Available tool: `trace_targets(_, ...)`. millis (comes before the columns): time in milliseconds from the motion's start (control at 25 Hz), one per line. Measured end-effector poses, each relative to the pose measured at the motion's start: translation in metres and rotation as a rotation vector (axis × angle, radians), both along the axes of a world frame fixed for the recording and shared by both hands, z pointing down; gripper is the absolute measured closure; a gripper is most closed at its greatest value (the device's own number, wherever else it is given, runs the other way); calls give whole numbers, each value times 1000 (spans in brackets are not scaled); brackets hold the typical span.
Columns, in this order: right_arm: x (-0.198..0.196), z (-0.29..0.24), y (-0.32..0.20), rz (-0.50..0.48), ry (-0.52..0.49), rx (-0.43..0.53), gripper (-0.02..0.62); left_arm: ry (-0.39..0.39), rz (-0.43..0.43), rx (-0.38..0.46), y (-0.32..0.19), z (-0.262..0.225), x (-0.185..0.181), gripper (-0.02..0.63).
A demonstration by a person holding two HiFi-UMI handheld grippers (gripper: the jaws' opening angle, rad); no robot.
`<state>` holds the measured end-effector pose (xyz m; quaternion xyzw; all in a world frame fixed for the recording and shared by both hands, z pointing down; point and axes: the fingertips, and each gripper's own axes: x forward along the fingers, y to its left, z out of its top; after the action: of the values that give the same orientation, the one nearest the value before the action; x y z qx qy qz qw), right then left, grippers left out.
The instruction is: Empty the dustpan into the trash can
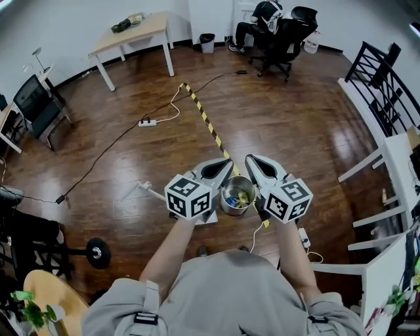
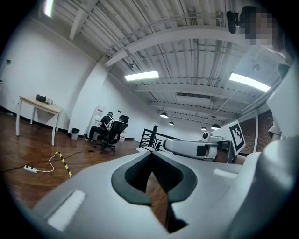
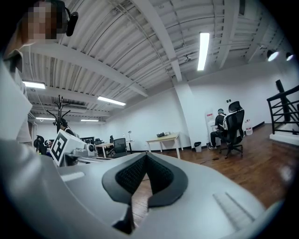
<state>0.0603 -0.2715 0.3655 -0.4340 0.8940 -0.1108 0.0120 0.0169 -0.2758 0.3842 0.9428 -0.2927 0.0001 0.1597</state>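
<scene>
In the head view a round metal trash can (image 1: 236, 195) stands on the wooden floor just in front of me, with yellow and blue rubbish inside. My left gripper (image 1: 225, 167) and right gripper (image 1: 252, 161) are held level above it, one on each side, tips pointing forward. Both are shut with nothing between the pads, as the left gripper view (image 2: 152, 154) and the right gripper view (image 3: 145, 155) show. A pale long-handled item (image 1: 141, 190) lies on the floor to the left; I cannot tell if it is the dustpan.
A yellow-black tape strip (image 1: 203, 118) runs across the floor beyond the can, with a power strip (image 1: 147, 122) and cables nearby. A wooden table (image 1: 134, 33), a seated person (image 1: 266, 20), a black railing (image 1: 384, 79) and a white desk (image 1: 400, 164) ring the room.
</scene>
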Motion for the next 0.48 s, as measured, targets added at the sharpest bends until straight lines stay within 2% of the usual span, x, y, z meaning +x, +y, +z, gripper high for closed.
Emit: trace_targets(480, 6, -3, -4, -4, -6, 11, 598, 25, 8, -2, -2, -5, 6, 600)
